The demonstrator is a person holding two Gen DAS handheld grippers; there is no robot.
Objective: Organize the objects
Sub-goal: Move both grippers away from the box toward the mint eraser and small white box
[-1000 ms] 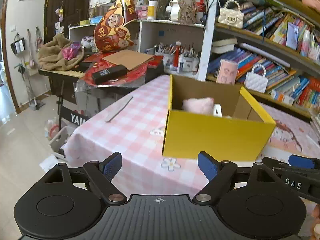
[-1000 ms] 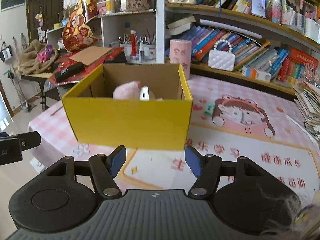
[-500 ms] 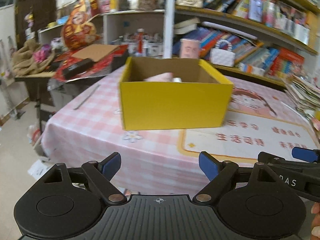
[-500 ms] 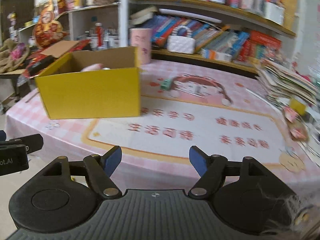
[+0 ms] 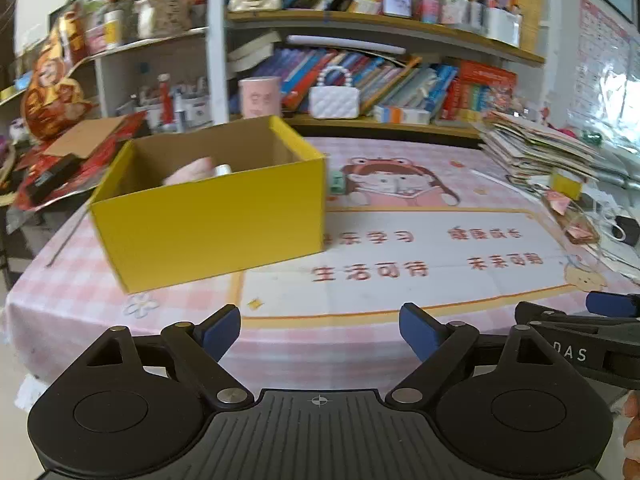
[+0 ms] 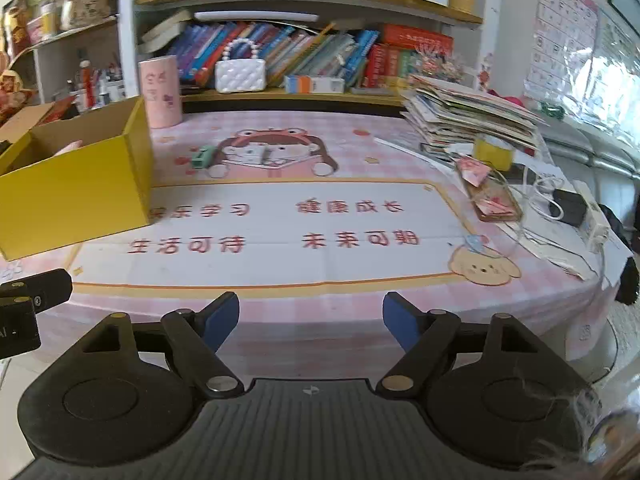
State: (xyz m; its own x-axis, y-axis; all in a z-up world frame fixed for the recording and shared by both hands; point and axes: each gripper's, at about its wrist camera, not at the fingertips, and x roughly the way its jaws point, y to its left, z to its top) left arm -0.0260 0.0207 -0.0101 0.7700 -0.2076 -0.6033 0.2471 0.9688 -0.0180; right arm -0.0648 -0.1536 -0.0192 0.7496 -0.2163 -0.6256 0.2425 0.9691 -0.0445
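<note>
An open yellow cardboard box (image 5: 212, 216) stands on the left part of the pink checked table; it also shows at the left edge of the right wrist view (image 6: 76, 196). Inside it I see a pink soft object (image 5: 188, 170) and a small white item (image 5: 223, 169). A small green object (image 6: 202, 157) lies on the cartoon mat just right of the box. My left gripper (image 5: 320, 330) is open and empty, short of the table's front edge. My right gripper (image 6: 310, 318) is open and empty, also before the front edge.
A printed mat (image 6: 280, 232) covers the table's middle. A pile of books and papers (image 6: 468, 120), a yellow tape roll (image 6: 492, 152), cables and a power strip (image 6: 592, 212) crowd the right side. A pink cylinder (image 6: 160, 92) and a white handbag (image 6: 240, 74) stand at the back by the bookshelves.
Both views have swung to the right and pulled back from the box. The box now sits to the left, and the table's right side has come into view. Both grippers stay open.
</note>
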